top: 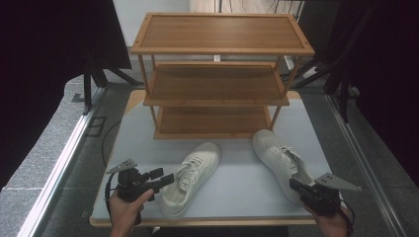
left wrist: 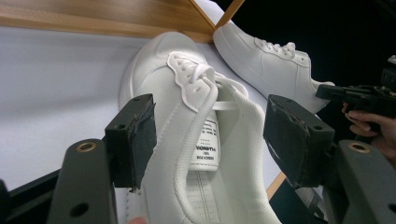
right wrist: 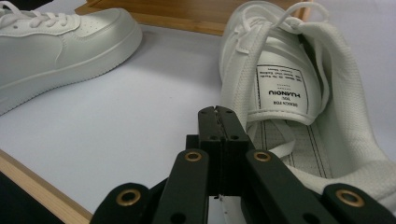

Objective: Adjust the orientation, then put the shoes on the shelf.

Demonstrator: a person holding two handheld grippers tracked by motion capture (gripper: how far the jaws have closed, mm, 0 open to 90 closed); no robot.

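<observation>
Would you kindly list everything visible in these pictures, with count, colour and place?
white sneakers: 2; one on the left, one on the right, both on the table in front of the rack.
shoe rack: 1, brown wood, three shelves, at the table's far side.
table: 1, pale grey top with wooden edge.
left gripper: 1, black, jaws open around the left sneaker's collar.
right gripper: 1, black, jaws shut, beside the right sneaker's opening.
hands: 2, left hand, right hand, at the near edge.
</observation>
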